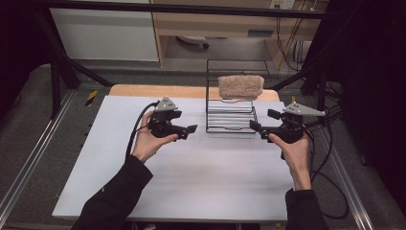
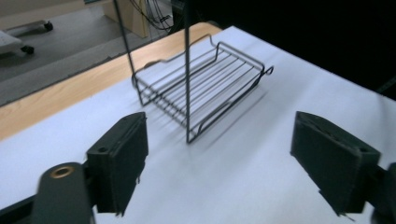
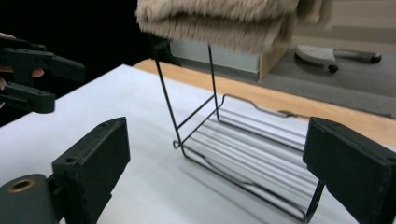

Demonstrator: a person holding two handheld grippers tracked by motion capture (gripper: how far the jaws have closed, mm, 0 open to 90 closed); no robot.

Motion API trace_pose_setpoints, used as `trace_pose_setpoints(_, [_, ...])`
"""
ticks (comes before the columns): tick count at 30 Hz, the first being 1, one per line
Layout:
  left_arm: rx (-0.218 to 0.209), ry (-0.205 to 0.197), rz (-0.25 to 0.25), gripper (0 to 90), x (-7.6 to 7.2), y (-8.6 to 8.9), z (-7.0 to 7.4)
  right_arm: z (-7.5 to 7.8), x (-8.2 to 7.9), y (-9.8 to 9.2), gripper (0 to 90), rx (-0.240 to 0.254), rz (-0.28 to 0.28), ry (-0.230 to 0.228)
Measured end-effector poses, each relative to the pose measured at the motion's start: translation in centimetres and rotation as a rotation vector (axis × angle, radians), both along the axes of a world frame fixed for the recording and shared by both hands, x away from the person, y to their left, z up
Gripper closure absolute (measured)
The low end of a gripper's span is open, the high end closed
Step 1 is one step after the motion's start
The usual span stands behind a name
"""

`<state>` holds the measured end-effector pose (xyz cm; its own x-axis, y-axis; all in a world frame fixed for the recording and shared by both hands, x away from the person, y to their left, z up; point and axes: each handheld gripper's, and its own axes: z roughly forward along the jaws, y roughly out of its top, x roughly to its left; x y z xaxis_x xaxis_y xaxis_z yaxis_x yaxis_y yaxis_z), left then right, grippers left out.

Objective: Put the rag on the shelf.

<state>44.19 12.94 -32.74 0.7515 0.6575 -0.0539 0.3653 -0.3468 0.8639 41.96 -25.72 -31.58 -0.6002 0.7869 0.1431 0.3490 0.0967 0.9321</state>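
2 grippers, L (image 1: 187, 130) & R (image 1: 256, 127), 1 wire rack (image 1: 230, 120), 1 towel (image 1: 241, 86).

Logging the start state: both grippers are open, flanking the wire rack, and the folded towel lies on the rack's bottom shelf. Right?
Not quite. The folded towel sits on the top of the wire rack, not its bottom shelf, which is bare in the right gripper view. The left gripper and right gripper are open, flanking it.
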Motion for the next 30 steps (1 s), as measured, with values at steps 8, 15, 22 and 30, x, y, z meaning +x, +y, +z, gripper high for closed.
trace_pose_setpoints(8, [0.010, 0.005, 0.072, 8.6, -2.4, 4.6, -3.2, -2.6, -1.2, 0.7, 3.0, -0.013, 0.025, 0.026])
trace_pose_setpoints(15, [0.012, 0.030, 0.119, 7.3, -4.4, 8.4, -5.7, -4.7, -2.2, 1.0, 0.8, -0.021, 0.057, 0.045])
trace_pose_setpoints(22, [0.015, 0.038, 0.142, 7.2, -6.0, 11.4, -7.8, -7.0, -3.2, 0.4, 0.5, -0.025, 0.061, 0.083])
trace_pose_setpoints(30, [0.011, 0.035, 0.148, 7.2, -7.3, 13.2, -9.1, -10.1, -4.3, -0.3, 0.4, -0.076, 0.092, 0.132])
